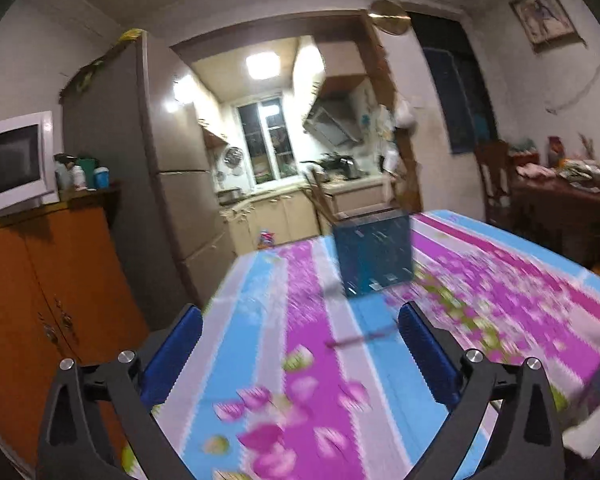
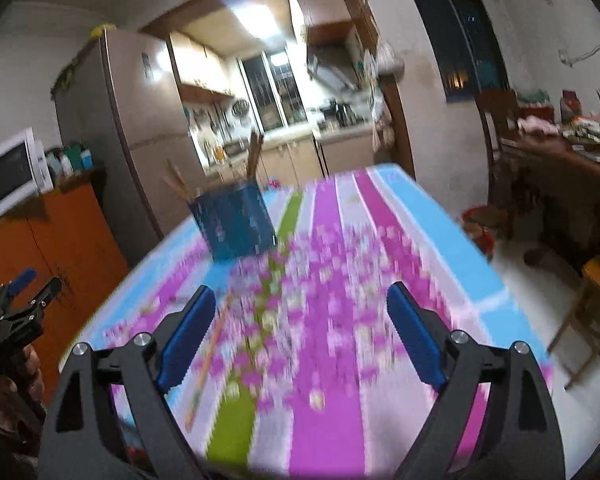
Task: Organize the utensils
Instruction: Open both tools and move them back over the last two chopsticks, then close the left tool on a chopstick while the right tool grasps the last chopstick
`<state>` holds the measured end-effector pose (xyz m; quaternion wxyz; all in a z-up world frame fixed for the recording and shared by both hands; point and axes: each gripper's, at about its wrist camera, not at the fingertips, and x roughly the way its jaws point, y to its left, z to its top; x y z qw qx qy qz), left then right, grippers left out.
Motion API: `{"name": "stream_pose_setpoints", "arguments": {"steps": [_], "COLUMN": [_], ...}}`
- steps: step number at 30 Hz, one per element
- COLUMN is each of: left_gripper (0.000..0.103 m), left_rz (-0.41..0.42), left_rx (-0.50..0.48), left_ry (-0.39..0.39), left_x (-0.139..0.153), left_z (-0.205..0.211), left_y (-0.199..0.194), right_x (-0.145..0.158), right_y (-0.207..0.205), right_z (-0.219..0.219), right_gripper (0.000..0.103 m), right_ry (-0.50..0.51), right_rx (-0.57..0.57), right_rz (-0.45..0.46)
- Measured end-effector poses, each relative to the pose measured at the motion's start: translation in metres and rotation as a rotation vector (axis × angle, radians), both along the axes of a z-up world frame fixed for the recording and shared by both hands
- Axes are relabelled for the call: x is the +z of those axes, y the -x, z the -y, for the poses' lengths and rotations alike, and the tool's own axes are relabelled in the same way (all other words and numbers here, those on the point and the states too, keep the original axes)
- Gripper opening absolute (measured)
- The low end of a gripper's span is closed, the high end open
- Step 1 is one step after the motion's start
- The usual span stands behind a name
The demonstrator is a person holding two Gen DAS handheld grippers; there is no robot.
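Observation:
A blue utensil holder stands on the floral tablecloth; in the right wrist view it holds several wooden chopsticks. A thin utensil, blurred, lies on the cloth between my left gripper's fingers. A long chopstick lies on the cloth just inside my right gripper's left finger. My left gripper is open and empty above the table. My right gripper is open and empty. The left gripper also shows at the far left of the right wrist view.
An orange cabinet with a microwave stands left of the table. A fridge and the kitchen lie beyond. A dark cluttered table and chairs stand to the right.

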<state>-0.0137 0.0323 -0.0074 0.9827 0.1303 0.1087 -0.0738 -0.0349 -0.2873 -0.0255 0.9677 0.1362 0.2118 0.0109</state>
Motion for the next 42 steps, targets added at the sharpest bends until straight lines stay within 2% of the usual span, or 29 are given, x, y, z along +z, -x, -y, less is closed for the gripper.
{"name": "stream_pose_setpoints", "arguments": {"steps": [4,7,9,10,11,12,14,15,16,17,20,22,23,24,28,34,42], "left_gripper": [0.097,0.081,0.065,0.060,0.049,0.045,0.044,0.043,0.043,0.043,0.043,0.027,0.016,0.009,0.008,0.008,0.008], "left_rz": [-0.045,-0.164,-0.226,-0.256,-0.286,-0.323,-0.352,-0.359,-0.361,-0.359,-0.346,-0.349,-0.350,-0.358,-0.357,-0.342,-0.328], "left_rx": [-0.090,-0.167,-0.212,-0.229,-0.245,-0.267,-0.296,-0.307,-0.316,-0.320,-0.304,-0.271,-0.260,-0.250,-0.217,-0.198,-0.204], "left_ry": [-0.009,-0.005,-0.008,-0.010,-0.010,0.001,0.024,0.028,0.027,0.023,0.005,-0.006,0.006,0.024,0.064,0.058,0.056], "left_x": [-0.029,-0.058,-0.076,-0.084,-0.090,-0.097,-0.104,-0.106,-0.109,-0.111,-0.118,-0.123,-0.123,-0.123,-0.121,-0.121,-0.123], "left_z": [0.011,0.021,0.028,0.031,0.033,0.037,0.042,0.046,0.051,0.054,0.064,0.067,0.066,0.063,0.051,0.048,0.047], "left_y": [0.023,0.028,0.028,0.026,0.023,0.019,0.018,0.017,0.018,0.019,0.018,0.012,0.009,0.006,-0.001,-0.002,-0.002], "right_x": [-0.033,-0.053,-0.063,-0.067,-0.071,-0.074,-0.076,-0.077,-0.080,-0.082,-0.088,-0.091,-0.092,-0.092,-0.092,-0.095,-0.099], "right_y": [0.014,0.027,0.034,0.037,0.041,0.043,0.047,0.047,0.045,0.043,0.033,0.030,0.030,0.030,0.027,0.017,0.003], "right_z": [-0.021,-0.032,-0.037,-0.039,-0.041,-0.042,-0.046,-0.049,-0.054,-0.056,-0.069,-0.078,-0.080,-0.083,-0.101,-0.124,-0.133], "right_gripper": [0.084,0.084,0.084,0.084,0.084,0.084,0.068,0.065,0.056,0.043,0.029,0.023,0.021,0.020,0.019,0.019,0.017], "right_ry": [0.071,0.086,0.104,0.112,0.122,0.127,0.137,0.146,0.156,0.158,0.156,0.166,0.167,0.168,0.184,0.196,0.222], "right_rx": [0.001,0.041,0.059,0.065,0.063,0.063,0.093,0.110,0.140,0.154,0.218,0.263,0.279,0.296,0.365,0.413,0.385], "right_rz": [-0.073,-0.112,-0.126,-0.129,-0.129,-0.128,-0.118,-0.116,-0.116,-0.116,-0.122,-0.114,-0.109,-0.102,-0.075,-0.063,-0.056]}}
